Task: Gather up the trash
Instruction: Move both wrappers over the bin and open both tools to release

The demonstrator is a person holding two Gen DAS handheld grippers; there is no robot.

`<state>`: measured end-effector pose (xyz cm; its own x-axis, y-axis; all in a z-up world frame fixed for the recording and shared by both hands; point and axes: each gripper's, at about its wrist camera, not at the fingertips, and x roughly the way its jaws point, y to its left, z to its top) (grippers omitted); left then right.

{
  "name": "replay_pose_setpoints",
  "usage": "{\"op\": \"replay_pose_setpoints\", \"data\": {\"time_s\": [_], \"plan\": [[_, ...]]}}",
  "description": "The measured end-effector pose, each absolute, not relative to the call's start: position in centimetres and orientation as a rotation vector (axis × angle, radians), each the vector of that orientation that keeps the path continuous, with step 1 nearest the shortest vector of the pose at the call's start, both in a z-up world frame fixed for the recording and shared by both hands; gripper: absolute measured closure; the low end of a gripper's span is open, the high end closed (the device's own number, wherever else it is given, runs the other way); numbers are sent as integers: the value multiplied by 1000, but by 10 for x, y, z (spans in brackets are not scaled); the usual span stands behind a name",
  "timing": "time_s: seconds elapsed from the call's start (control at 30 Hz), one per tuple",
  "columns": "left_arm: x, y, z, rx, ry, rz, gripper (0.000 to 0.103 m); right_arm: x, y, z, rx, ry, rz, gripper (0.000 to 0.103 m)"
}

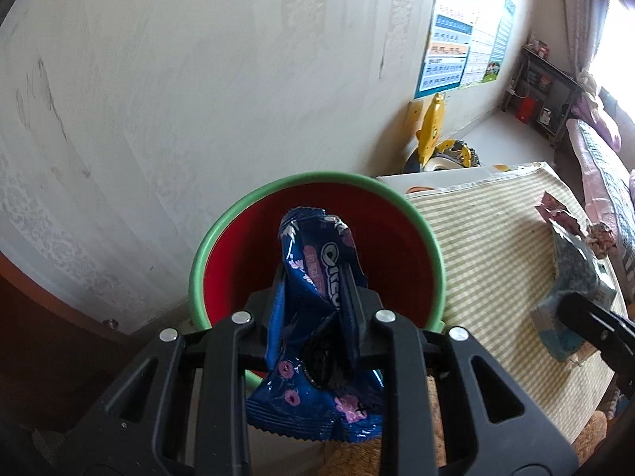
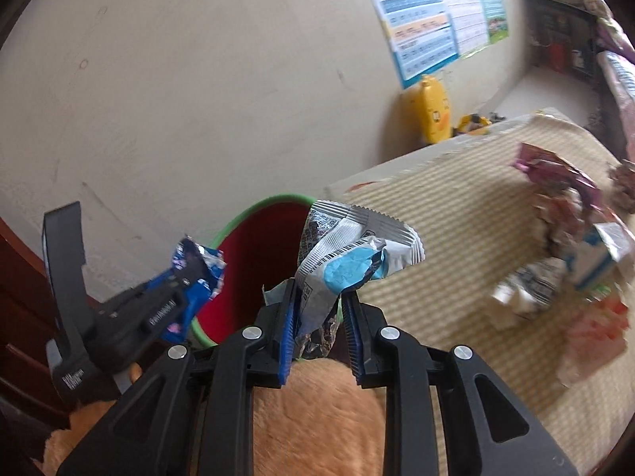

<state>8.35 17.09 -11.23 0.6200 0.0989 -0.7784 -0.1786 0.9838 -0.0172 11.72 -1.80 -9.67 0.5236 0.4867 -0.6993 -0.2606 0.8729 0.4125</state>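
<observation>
1. The left gripper [image 1: 313, 297] points steeply downward over the round bucket with a green rim and red inside [image 1: 317, 180]; its black fingers are clamped on a crumpled, glossy dark-blue cookie wrapper with pink flower print [image 1: 317, 273], whose top stands up in front of the bucket's mouth and whose crimped bottom edge hangs down between the finger mounts.
2. The right gripper [image 2: 317, 297] also tilts downward, just right of the bucket [image 2: 254, 246]. Its fingers, faced with ribbed blue pads [image 2: 287, 329], pinch the narrow lower part of a crinkled silver foil wrapper with a barcode and a light-blue patch [image 2: 345, 254], which fans out above the tips, its serrated seal edge uppermost.
3. The bucket is smooth plastic and stands against a pale, scuffed wall [image 1: 158, 99], beside a table covered with a woven cloth in thin green-and-cream stripes [image 1: 488, 246].
4. The left wrist view alone shows the blue wrapper's printed face and looks into the bucket.
5. The right wrist view alone shows the left gripper from the side [image 2: 158, 309], at the bucket's left edge, and a blurred heap of further wrappers and a small carton [image 2: 555, 246] on the cloth; an orange plush surface [image 2: 317, 416] lies beneath the right gripper.
</observation>
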Motion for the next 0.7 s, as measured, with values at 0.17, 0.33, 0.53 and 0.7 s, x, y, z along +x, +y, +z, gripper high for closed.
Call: {"op": "replay_pose_setpoints", "data": {"time_s": [0.17,0.33,0.53,0.7], "plan": [[91,188,-124,-137,922,172,80,138,3,-98,282,925,493,78],[96,199,-135,-160,944,181,80,150,18,-96,258,924,510,78],[101,202,-140,-167,956,175,80,154,30,-102,248,943,517,78],[100,207,-143,-203,954,172,25,158,30,-107,266,954,526,58]]}}
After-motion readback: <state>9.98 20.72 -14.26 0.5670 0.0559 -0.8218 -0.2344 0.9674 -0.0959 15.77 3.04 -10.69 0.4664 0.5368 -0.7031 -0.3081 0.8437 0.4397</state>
